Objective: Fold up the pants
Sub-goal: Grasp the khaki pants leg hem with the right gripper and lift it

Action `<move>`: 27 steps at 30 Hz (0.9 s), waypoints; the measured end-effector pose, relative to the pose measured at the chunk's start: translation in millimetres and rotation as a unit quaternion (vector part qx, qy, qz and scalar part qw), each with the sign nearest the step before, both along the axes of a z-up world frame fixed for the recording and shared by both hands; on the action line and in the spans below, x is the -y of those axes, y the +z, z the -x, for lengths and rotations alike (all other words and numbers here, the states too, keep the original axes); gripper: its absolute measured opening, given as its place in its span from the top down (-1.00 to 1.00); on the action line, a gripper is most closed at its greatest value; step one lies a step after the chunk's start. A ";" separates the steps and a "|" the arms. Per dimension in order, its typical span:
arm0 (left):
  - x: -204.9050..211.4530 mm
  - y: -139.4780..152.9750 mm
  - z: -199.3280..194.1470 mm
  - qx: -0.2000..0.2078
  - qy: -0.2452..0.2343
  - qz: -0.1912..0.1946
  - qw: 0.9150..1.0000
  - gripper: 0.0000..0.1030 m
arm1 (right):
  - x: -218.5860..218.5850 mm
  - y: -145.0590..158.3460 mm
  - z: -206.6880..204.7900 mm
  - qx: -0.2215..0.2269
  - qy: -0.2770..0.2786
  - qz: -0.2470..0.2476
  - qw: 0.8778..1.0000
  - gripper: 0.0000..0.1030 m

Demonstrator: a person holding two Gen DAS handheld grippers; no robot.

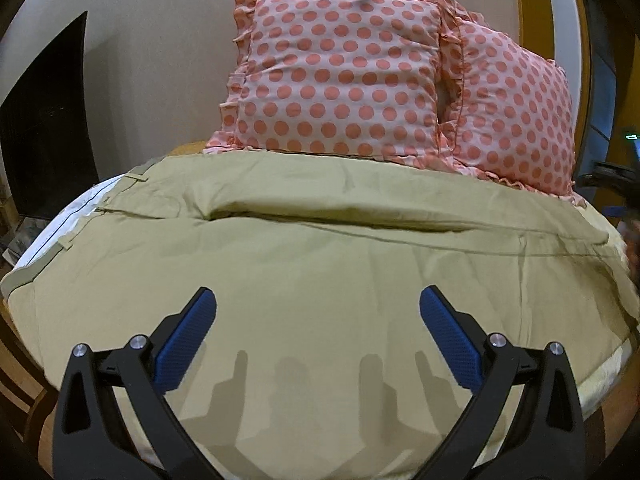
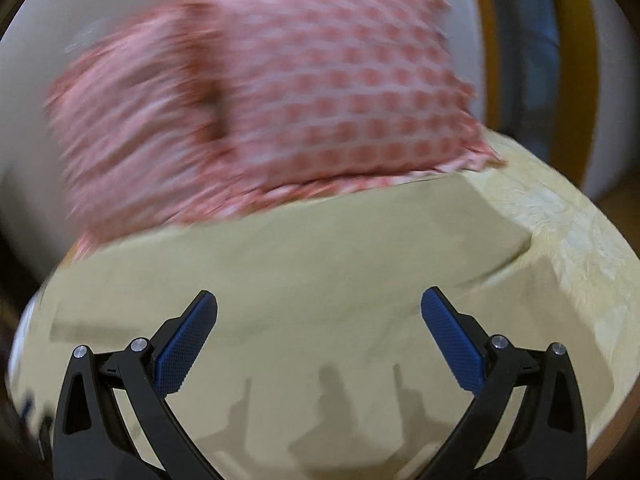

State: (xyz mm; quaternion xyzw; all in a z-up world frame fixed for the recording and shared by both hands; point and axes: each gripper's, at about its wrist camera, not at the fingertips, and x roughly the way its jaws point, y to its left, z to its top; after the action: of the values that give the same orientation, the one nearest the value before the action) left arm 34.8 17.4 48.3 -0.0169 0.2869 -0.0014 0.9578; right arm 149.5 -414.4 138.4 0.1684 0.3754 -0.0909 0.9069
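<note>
Khaki pants (image 1: 320,264) lie spread flat across the bed, with the waistband and belt loops (image 1: 64,244) at the left and one long crease running across the middle. My left gripper (image 1: 318,300) is open and empty, hovering just above the near part of the fabric. In the right wrist view the same pants (image 2: 280,272) fill the lower half, their right edge (image 2: 520,240) lying on a pale yellow bedspread (image 2: 580,248). My right gripper (image 2: 319,300) is open and empty above the cloth. That view is motion-blurred.
Two pink polka-dot pillows (image 1: 340,76) (image 1: 516,120) stand against the wall behind the pants; they also show in the right wrist view (image 2: 300,100). A dark cabinet (image 1: 44,128) is at the left. A yellow door frame (image 1: 576,60) is at the right.
</note>
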 end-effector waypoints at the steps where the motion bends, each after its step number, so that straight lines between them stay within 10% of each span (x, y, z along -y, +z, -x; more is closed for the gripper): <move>1: 0.4 0.5 -5.5 -0.003 -0.002 0.002 1.000 -0.96 | 18.9 -9.0 -31.7 -0.029 -0.035 -0.011 0.999 -0.96; 5: 1.4 -1.6 -16.5 -0.009 -0.007 0.003 1.000 -0.96 | 70.9 -44.5 -113.0 -0.096 -0.126 -0.046 0.986 -0.41; 9: 1.5 -8.8 -27.3 -0.022 -0.011 0.006 1.000 -0.96 | 94.3 -71.9 -161.4 -0.129 -0.188 -0.052 0.972 -0.40; 14: -1.9 -17.4 -33.9 -0.040 -0.022 0.015 0.999 -0.96 | 85.2 -89.5 -198.2 -0.159 -0.200 0.052 0.965 -0.40; 18: -5.9 -17.3 -32.6 -0.037 -0.023 0.027 0.999 -0.96 | 80.8 -98.6 -190.4 -0.114 -0.162 0.064 0.978 -0.02; 19: -6.3 -17.4 -32.4 -0.037 -0.023 0.028 0.999 -0.96 | 83.3 -99.9 -186.0 -0.108 -0.162 0.063 0.979 0.48; 21: -6.8 -17.5 -30.9 -0.035 -0.024 0.028 0.999 -0.96 | 94.7 -104.6 -173.7 -0.081 -0.152 0.009 0.985 0.80; 27: -12.2 -12.1 -21.5 -0.024 -0.024 0.041 0.999 -0.96 | 107.3 -99.7 -97.6 0.033 -0.120 -0.082 0.989 0.90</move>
State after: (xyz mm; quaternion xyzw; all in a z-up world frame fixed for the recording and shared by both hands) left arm 56.3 29.6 36.3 -0.0492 0.3100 -0.0356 0.9488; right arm 247.1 -521.6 38.7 0.2891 0.3288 -0.1620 0.8844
